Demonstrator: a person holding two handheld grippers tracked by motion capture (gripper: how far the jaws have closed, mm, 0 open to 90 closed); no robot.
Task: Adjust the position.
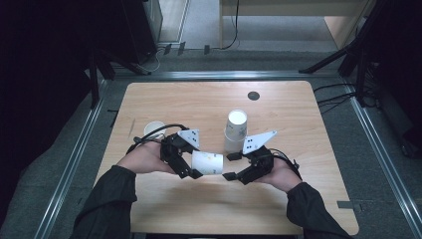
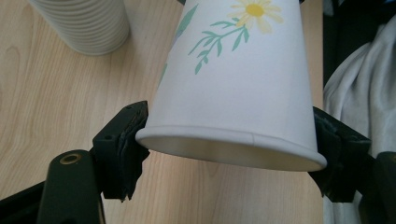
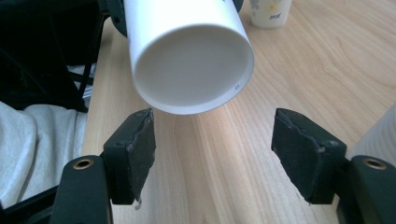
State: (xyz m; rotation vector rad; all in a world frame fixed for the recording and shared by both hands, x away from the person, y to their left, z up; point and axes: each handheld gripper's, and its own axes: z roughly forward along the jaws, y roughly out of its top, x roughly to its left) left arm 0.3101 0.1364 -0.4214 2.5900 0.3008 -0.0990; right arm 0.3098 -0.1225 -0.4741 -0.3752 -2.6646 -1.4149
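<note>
Left hand-held gripper (image 1: 195, 174) grasps a paper cup (image 1: 207, 163) across its wider, rolled-rim end, pads (image 2: 132, 140) pressed on both sides of the rim. The cup lies on its side in the air, just above the counter (image 1: 164, 209), narrow base pointing away from this gripper toward the right one. Probably held sideways so the other hand can take the cup or pull something off it.

Right hand-held gripper (image 1: 230, 166) is released: jaws stand apart, nothing between the pads (image 3: 140, 144), and it sits just in front of the cup's flat recessed bottom (image 3: 191, 70). The cup sits slightly above the gap between those jaws, close but not touching. No earlier look, so the next move is only a guess: close on the base end.

Cup: thin white paper, smooth, tapered cone shape, rolled lip, printed daisy and green leaves (image 2: 233, 23) on the wall. Light and easy to crush, so a soft grip makes sense.

Beyond the right gripper, close by: a stack of paper cups (image 1: 235, 130) standing on the counter, ribbed look from the nested rims in the left gripper view (image 2: 86, 25). Beyond the left gripper: a single cup (image 1: 154, 130) upright, mouth up. Far edge: a small dark round cap (image 1: 253, 95) set in the light wood-grain counter.
</note>
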